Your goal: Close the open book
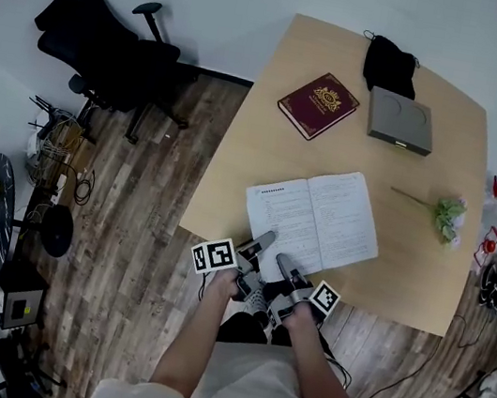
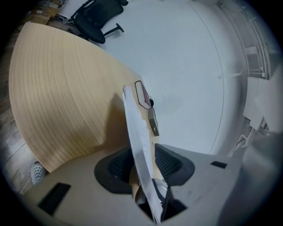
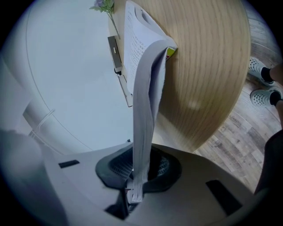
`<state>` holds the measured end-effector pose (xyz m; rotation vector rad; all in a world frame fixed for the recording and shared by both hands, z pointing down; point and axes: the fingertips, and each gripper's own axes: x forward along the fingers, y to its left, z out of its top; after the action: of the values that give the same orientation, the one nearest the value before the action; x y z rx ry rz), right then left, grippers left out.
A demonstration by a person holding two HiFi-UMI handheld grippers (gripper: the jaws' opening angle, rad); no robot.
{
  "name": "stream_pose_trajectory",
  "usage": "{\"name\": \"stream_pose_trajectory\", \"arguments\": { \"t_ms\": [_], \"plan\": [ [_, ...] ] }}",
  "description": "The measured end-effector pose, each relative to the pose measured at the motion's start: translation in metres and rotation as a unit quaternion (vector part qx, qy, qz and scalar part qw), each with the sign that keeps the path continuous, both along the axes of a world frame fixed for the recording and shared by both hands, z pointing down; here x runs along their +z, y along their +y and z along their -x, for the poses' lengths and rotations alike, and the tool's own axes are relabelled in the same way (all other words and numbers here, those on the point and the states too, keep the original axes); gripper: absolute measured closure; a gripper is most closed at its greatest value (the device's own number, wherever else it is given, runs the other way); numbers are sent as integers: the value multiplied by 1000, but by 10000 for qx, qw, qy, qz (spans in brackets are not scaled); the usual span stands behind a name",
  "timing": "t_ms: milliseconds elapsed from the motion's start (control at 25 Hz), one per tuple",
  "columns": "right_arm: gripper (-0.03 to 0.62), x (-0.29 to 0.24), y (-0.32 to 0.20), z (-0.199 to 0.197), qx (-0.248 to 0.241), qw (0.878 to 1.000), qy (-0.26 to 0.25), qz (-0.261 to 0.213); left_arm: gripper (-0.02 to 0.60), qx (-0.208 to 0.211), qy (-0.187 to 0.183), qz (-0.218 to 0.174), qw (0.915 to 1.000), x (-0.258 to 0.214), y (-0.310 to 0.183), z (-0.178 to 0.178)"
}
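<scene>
Open book [image 1: 314, 216] spread pages-up near the front edge of the light wooden table [image 1: 426, 191]. Right gripper [image 3: 141, 165] clenched on a thin sheaf of its pages at the near edge. Left gripper [image 2: 142, 160] just beside it, released, jaws apart with more leaves standing between the pads. Farther back, a maroon book [image 1: 318, 105], grey case [image 1: 400, 121] and black pouch [image 1: 390, 64]. Flower sprig [image 1: 447, 217] off to the right.

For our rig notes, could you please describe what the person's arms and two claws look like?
The left claw and right claw each have a pale grey shell, dark ribbed pads in black surrounds and a cube of black-and-white square markers. The person wears a light short-sleeved top.
</scene>
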<state>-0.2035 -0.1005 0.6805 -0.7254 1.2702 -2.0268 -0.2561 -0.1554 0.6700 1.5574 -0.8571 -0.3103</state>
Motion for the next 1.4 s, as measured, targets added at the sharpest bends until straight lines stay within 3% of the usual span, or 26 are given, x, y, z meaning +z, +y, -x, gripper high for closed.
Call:
{"name": "stream_pose_trajectory", "arguments": {
  "t_ms": [360, 880, 1080, 1280, 1400],
  "plan": [
    [546, 0, 0, 0, 142, 9999, 79, -54, 503, 63, 32, 120, 9999, 4, 0, 2],
    [542, -9, 7, 21, 279, 9994, 9, -189, 515, 204, 107, 18, 9997, -11, 4, 19],
    [514, -12, 13, 22, -18, 9994, 319, -164, 522, 265, -49, 83, 9996, -14, 4, 18],
    [442, -9, 27, 11, -522, 9973, 472, -191, 523, 344, -196, 147, 9991, -18, 3, 13],
    [448, -5, 33, -5, -705, 9957, 587, -143, 525, 383, -307, 126, 9987, -23, 1, 10]
  ]
}}
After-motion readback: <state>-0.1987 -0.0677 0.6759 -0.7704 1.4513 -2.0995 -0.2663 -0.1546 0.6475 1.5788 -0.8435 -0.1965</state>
